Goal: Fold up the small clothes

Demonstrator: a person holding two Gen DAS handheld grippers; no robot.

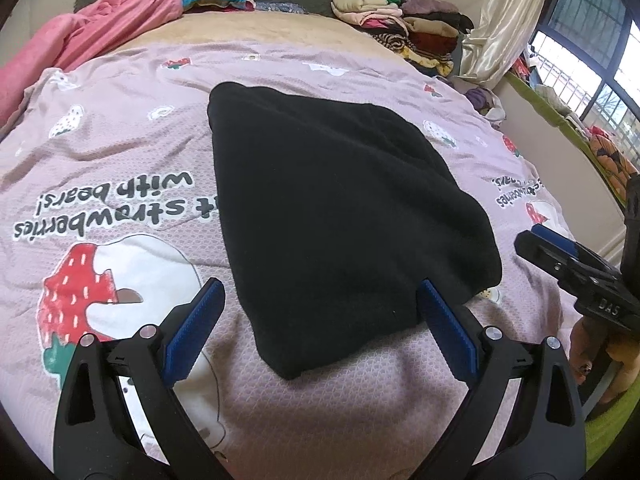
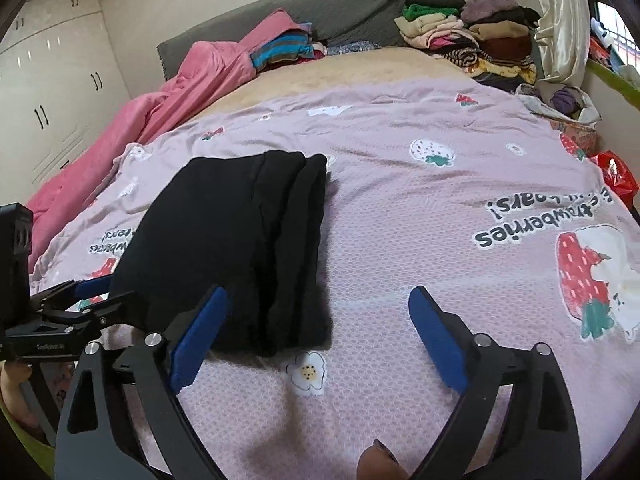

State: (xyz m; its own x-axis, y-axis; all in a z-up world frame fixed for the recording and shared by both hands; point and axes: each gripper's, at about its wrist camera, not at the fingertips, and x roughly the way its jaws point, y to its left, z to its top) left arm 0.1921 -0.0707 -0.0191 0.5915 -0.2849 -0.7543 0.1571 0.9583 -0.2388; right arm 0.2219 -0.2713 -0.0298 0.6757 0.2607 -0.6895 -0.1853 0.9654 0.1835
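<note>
both tools point(image 1: 320, 320) point(image 2: 316, 328) wide apart, empty, over the folded black garment point(image 1: 340, 208).

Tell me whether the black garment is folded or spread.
Folded: the black garment lies as a compact stack on the bedspread, with layered edges along one side.

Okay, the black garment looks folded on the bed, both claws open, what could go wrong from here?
1. The left claw straddles the black garment's near corner; pulling back could snag it and undo the fold.
2. In the right wrist view the stacked layers look loose and could slump apart if the quilt is nudged.
</note>
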